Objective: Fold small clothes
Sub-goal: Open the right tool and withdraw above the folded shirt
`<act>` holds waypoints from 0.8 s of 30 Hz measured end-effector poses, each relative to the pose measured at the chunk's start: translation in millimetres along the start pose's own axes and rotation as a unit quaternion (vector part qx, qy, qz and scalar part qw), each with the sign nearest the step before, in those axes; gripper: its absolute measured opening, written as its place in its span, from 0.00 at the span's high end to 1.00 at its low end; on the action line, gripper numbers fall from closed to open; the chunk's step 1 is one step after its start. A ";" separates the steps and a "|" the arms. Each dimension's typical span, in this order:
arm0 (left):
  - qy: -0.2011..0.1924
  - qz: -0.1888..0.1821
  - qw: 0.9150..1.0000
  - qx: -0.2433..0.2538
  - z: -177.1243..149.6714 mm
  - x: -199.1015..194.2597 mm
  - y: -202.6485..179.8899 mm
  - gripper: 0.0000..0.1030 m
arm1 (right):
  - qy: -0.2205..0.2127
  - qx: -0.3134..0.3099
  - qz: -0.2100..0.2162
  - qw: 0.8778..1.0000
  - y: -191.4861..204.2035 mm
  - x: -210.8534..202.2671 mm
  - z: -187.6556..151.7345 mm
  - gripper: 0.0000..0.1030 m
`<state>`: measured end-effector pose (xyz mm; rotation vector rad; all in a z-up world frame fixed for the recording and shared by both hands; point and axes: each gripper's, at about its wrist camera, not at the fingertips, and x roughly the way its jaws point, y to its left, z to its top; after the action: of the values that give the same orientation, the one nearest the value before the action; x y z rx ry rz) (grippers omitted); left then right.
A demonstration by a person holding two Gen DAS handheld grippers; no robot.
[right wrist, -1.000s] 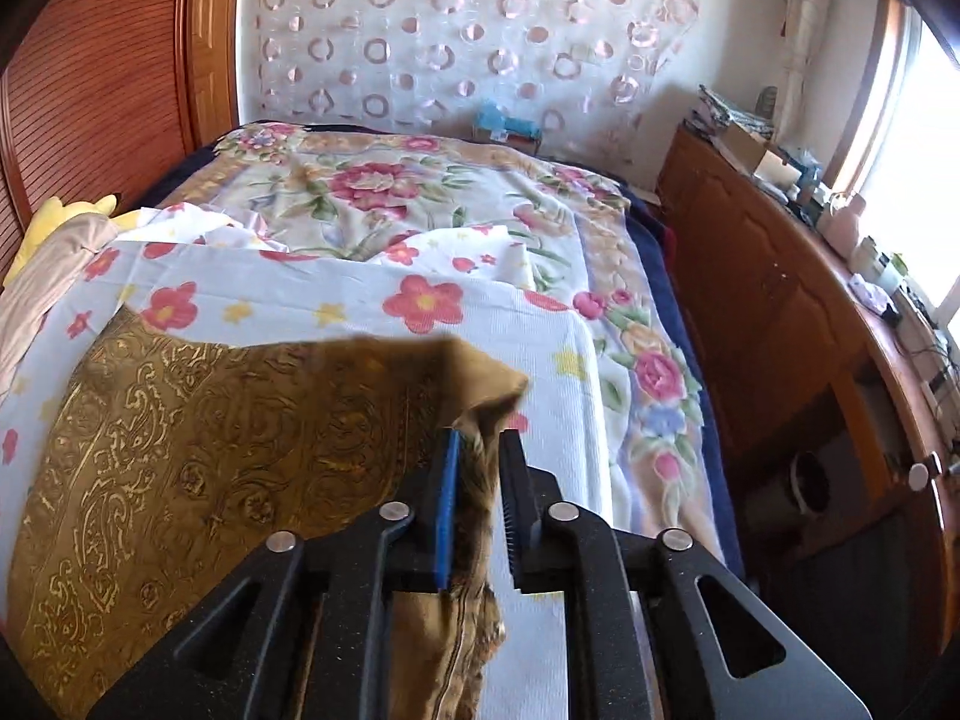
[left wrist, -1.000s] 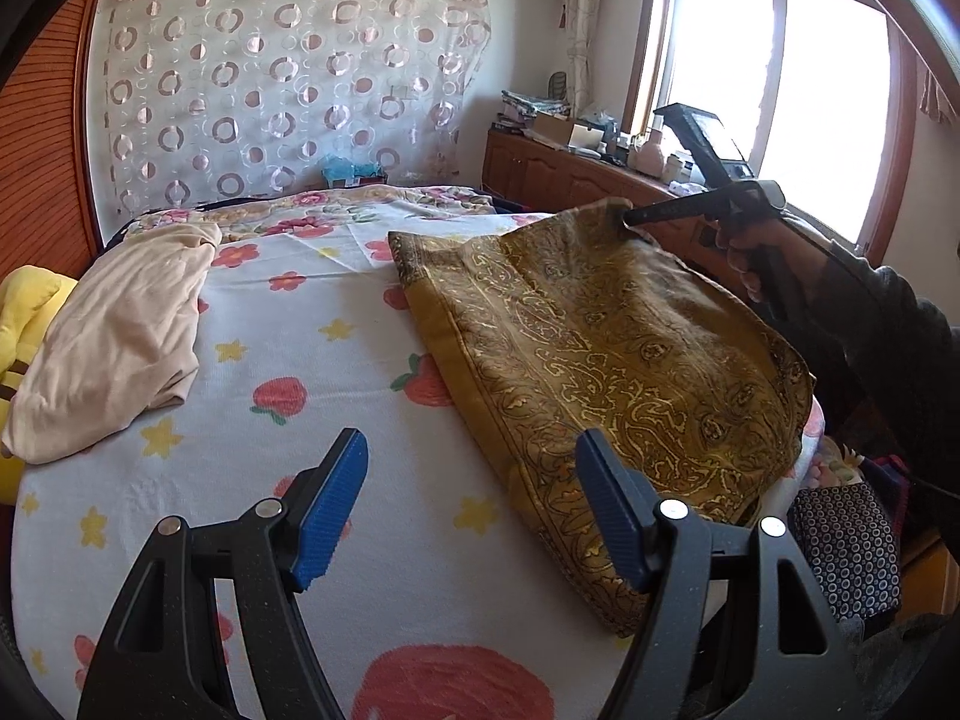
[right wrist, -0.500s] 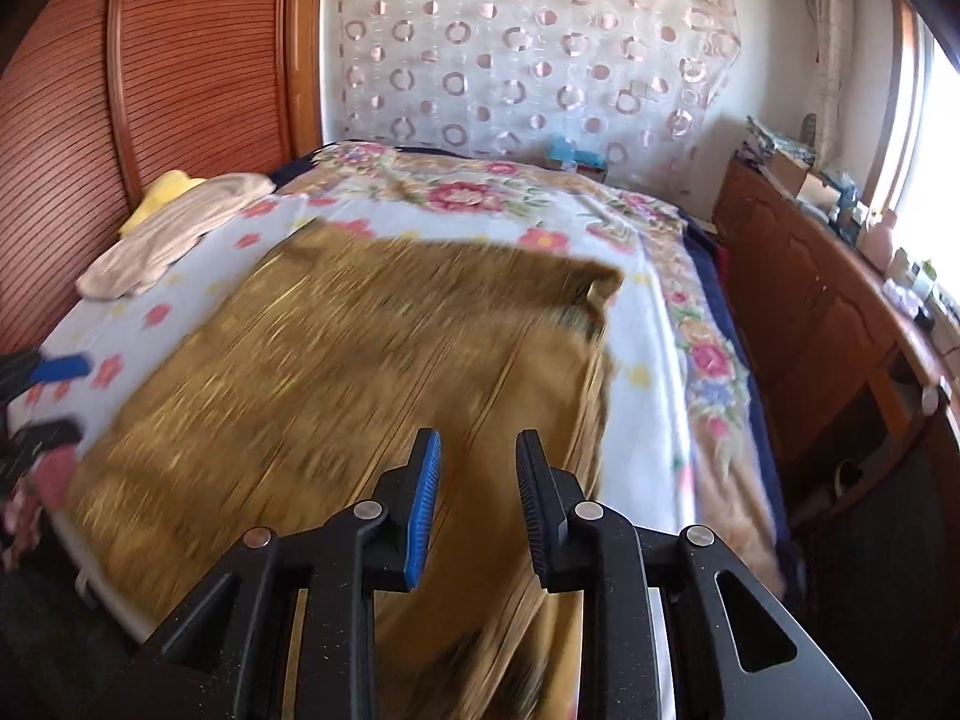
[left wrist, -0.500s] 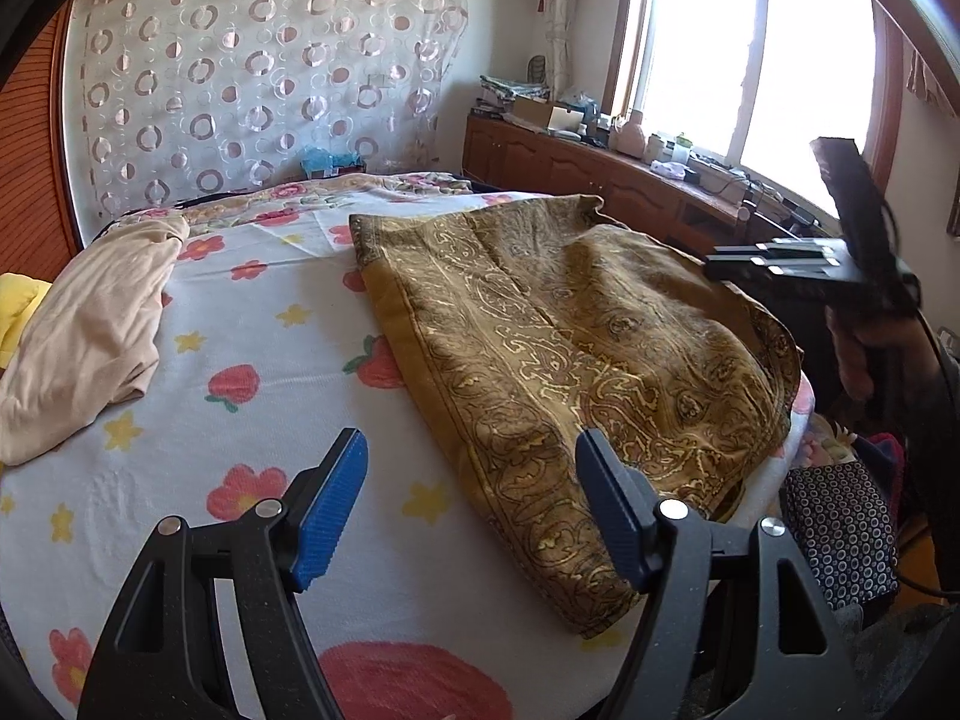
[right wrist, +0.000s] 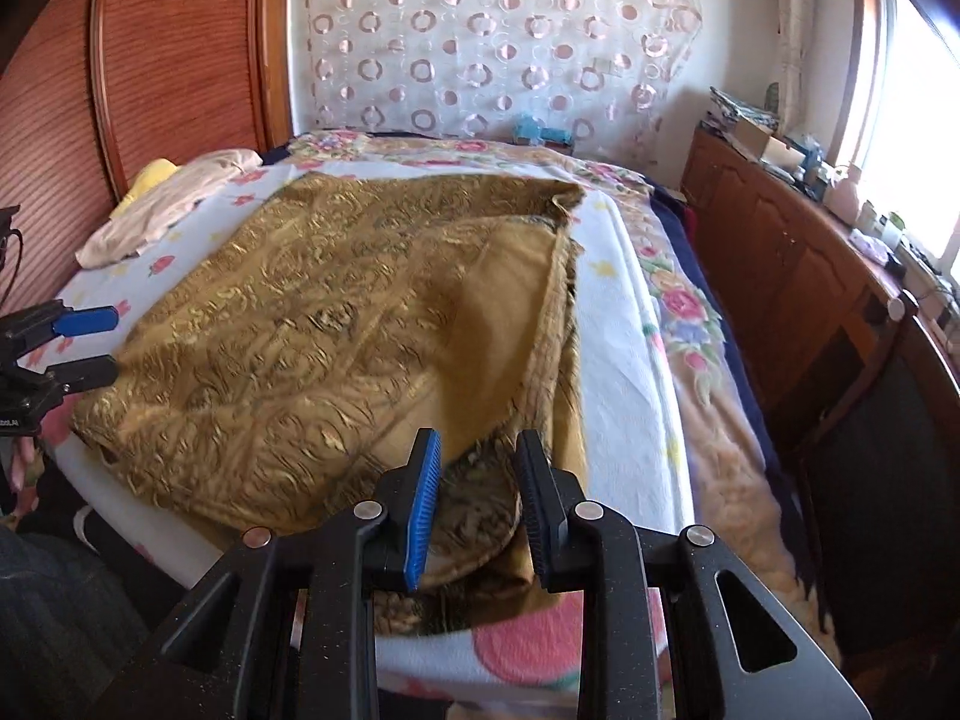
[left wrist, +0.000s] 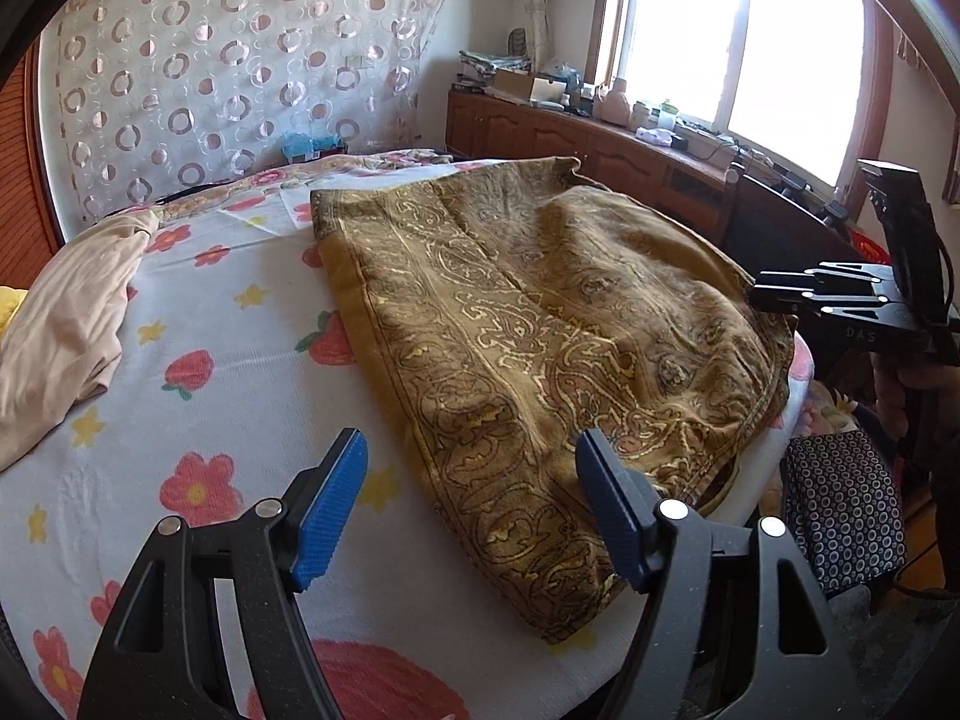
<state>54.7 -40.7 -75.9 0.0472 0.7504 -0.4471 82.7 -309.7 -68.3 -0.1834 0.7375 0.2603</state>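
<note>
A gold patterned garment (left wrist: pixel 540 330) lies spread on the flower-print bed sheet (left wrist: pixel 210 372), folded over itself, its near edge hanging at the bed's edge. It also shows in the right wrist view (right wrist: pixel 336 324). My left gripper (left wrist: pixel 474 504) is open and empty, low over the garment's near corner. My right gripper (right wrist: pixel 474 492) is open and empty above the garment's near folded edge; it shows at the bed's right side in the left wrist view (left wrist: pixel 780 294).
A beige garment (left wrist: pixel 66 312) lies on the bed's left, over something yellow (right wrist: pixel 150 177). A wooden cabinet (right wrist: pixel 798 276) with clutter runs under the window. A wooden headboard (right wrist: pixel 174 60) stands at the left. A dark patterned bag (left wrist: pixel 840 516) sits beside the bed.
My right gripper let go of the garment's far corner, opened and drew back to the near edge. The garment dropped flat on the bed. My left gripper stayed open.
</note>
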 end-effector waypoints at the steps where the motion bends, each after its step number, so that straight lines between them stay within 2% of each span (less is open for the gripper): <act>1: 0.002 0.000 1.000 0.001 -0.6 1.0 -1.3 0.29 | 0.002 0.002 -0.001 1.000 0.0 0.1 0.0 0.74; 7: 0.015 0.000 1.000 0.004 -3.9 6.0 -6.3 0.29 | 0.018 0.008 -0.007 1.000 -4.0 3.7 -1.1 0.74; 12: 0.026 -0.003 1.000 0.002 -7.8 9.5 -6.5 0.29 | 0.021 0.010 0.014 1.000 -4.9 8.4 -3.1 0.75; 13: 0.027 -0.003 1.000 0.001 -8.5 9.5 -6.6 0.29 | 0.015 0.008 0.020 1.000 -4.8 6.8 -3.5 0.81; 14: 0.027 -0.003 1.000 0.000 -8.5 9.6 -6.2 0.29 | 0.007 0.007 0.026 1.000 -5.2 3.9 -3.4 0.96; 17: 0.020 -0.001 1.000 0.000 -8.0 5.7 -5.7 0.29 | -0.014 0.015 0.035 0.999 -13.7 -10.0 -2.5 0.99; 19: 0.013 0.000 1.000 -0.002 -6.8 1.4 -5.0 0.29 | -0.026 0.019 0.021 0.999 -23.6 -20.7 -4.5 0.99; 24: 0.017 -0.003 1.000 -0.003 -8.2 -0.3 -4.8 0.29 | -0.016 0.053 0.016 0.998 -47.4 -21.3 -17.2 0.98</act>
<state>47.2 -43.3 -81.2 0.0462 0.7856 -0.4508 70.8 -362.8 -62.7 -0.0665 0.7210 0.2542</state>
